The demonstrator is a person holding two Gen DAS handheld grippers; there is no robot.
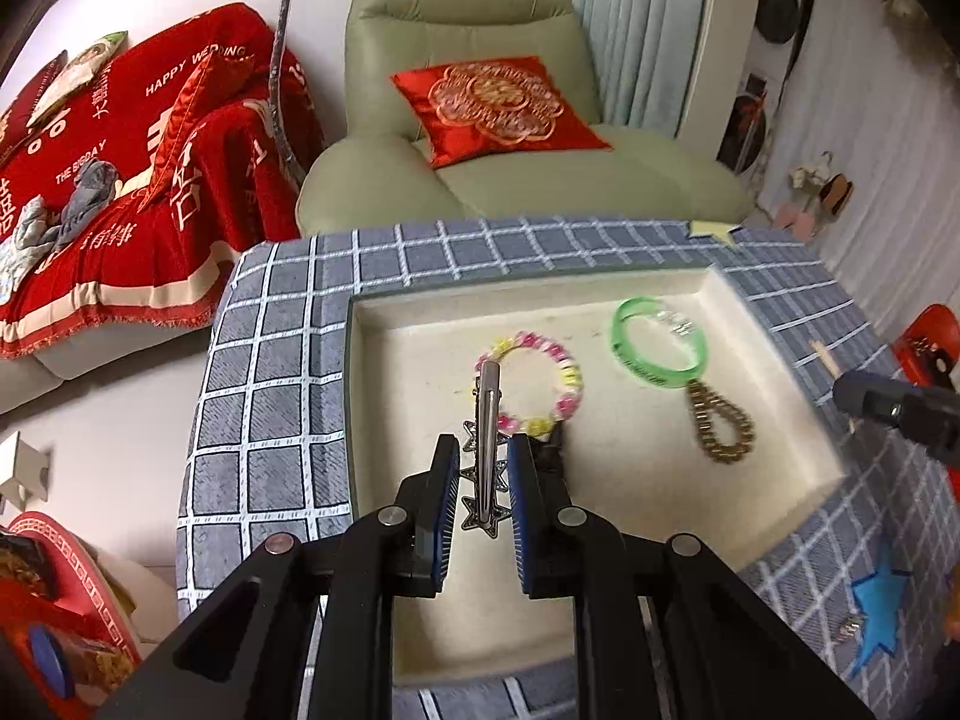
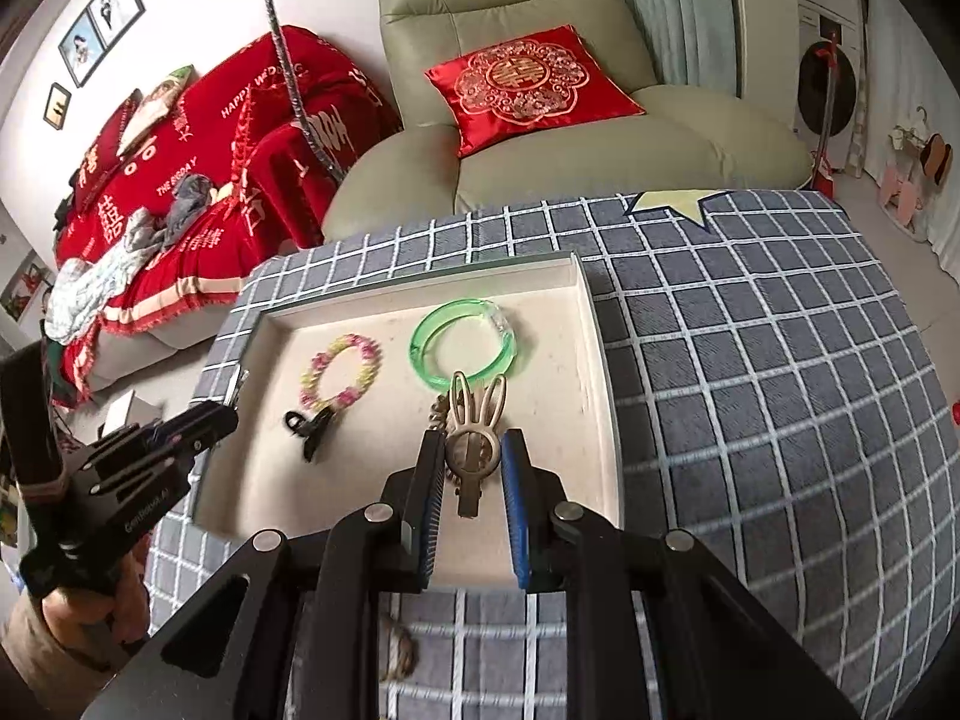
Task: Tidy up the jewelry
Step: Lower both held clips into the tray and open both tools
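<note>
Over the cream tray (image 1: 420, 294), my left gripper (image 1: 483, 450) is shut on a silver hair clip with star shapes (image 1: 489, 414), which sticks out forward. In the tray lie a pink-and-yellow beaded bracelet (image 1: 567, 378), a green bangle (image 1: 636, 360) and a gold chain bracelet (image 1: 723, 426). My right gripper (image 2: 474, 441) is shut on a beige rabbit-ear hair clip (image 2: 473, 453) above the tray's (image 2: 594, 372) near right part. That clip partly hides the gold chain (image 2: 438, 411). A black claw clip (image 2: 309, 426) rests below the beaded bracelet (image 2: 312, 378), left of the green bangle (image 2: 420, 348).
The tray sits on a surface covered by blue-grey checked cloth (image 2: 750, 360) with a yellow star patch (image 2: 672, 204) and a blue star patch (image 1: 879, 606). Behind it stand a green armchair (image 1: 468, 12) with a red cushion and a red-covered sofa (image 1: 120, 180). A hand (image 2: 78, 606) holds the left gripper.
</note>
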